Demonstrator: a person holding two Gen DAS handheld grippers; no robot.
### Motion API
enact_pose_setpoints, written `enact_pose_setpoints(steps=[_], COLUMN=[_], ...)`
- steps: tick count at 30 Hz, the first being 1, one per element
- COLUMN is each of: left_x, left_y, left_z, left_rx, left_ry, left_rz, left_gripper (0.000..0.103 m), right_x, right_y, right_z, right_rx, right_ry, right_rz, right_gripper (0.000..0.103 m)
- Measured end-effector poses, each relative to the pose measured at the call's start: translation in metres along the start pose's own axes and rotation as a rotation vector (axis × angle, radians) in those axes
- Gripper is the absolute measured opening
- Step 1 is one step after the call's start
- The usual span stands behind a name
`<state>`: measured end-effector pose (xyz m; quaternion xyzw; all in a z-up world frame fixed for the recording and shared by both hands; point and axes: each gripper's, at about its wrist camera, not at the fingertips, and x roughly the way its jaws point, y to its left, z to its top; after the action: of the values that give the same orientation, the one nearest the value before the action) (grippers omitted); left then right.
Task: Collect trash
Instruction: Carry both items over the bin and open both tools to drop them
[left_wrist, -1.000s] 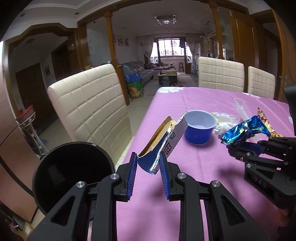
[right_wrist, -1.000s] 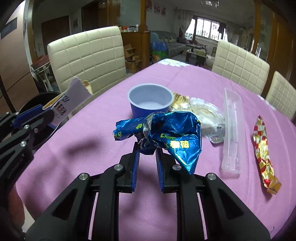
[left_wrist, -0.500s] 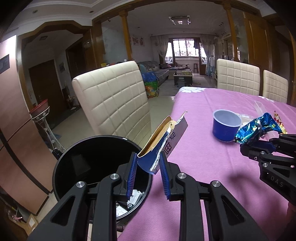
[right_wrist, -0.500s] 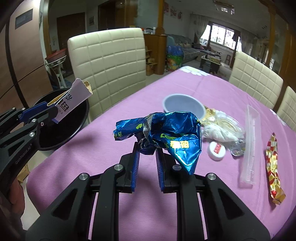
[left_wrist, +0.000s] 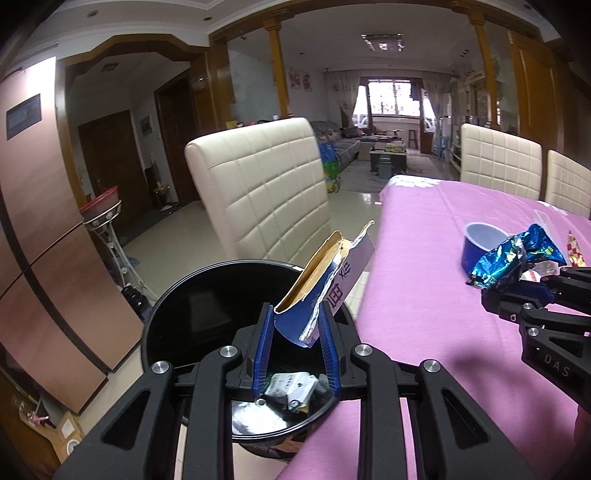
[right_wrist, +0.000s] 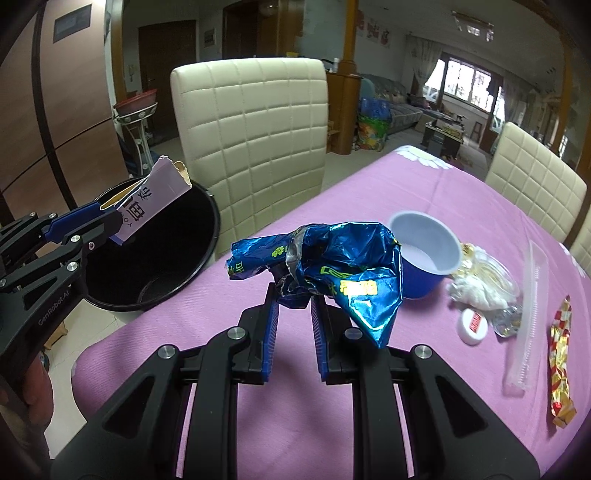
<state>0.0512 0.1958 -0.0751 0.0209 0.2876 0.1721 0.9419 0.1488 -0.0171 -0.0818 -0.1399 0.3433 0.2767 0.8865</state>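
My left gripper (left_wrist: 297, 321) is shut on a torn blue-and-white carton (left_wrist: 328, 280) and holds it over the round black trash bin (left_wrist: 192, 306), which has some trash in its bottom. The carton (right_wrist: 151, 205) and bin (right_wrist: 155, 258) also show in the right wrist view. My right gripper (right_wrist: 293, 301) is shut on a crumpled blue foil wrapper (right_wrist: 332, 262) above the pink table (right_wrist: 221, 325), right of the bin. The wrapper (left_wrist: 513, 254) shows at the right of the left wrist view.
On the table lie a blue cup (right_wrist: 424, 254), a white tissue wad (right_wrist: 476, 291), a white cap (right_wrist: 473, 325), a clear plastic tray (right_wrist: 528, 317) and a red-gold wrapper (right_wrist: 559, 369). Cream chairs (right_wrist: 251, 140) stand around the table; the bin sits on the floor by its corner.
Both grippers have moved left toward the bin with their loads. The left gripper and carton now hang over the bin's opening; the right gripper is nearer the table's corner.
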Motion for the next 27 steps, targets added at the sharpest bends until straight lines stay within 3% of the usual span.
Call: enact_pose_setpoints(steps=[9, 11, 14, 16, 27], left_x=[0.01, 0.011, 0.013, 0.013, 0.014], left_y=[0.027, 0.032, 0.041, 0.047, 0.07], left_z=[-0.003, -0.005, -0.007, -0.008, -0.017], left_rx=[-0.043, -0.05, -0.084, -0.106, -0.145], left_ry=[0.029, 0.029, 0.03, 0.03, 0.055], left_rz=[0.042, 0.044, 0.043, 0.044, 0.088], left_gripper=[0.03, 0.035, 0.052, 0.072, 0.074], right_x=[0.013, 0.015, 0.017, 0.017, 0.033], right_y=[0.019, 0.022, 0.026, 0.027, 0.052], right_z=[0.006, 0.006, 0.006, 0.007, 0.015], right_rx=[-0.018, -0.026, -0.032, -0.036, -0.083], right_ry=[0.011, 0.015, 0.02, 0.021, 0.049], right_rz=[0.029, 0.029, 0.033, 0.034, 0.091], right_gripper=[0.02, 0.02, 0.02, 0.02, 0.02])
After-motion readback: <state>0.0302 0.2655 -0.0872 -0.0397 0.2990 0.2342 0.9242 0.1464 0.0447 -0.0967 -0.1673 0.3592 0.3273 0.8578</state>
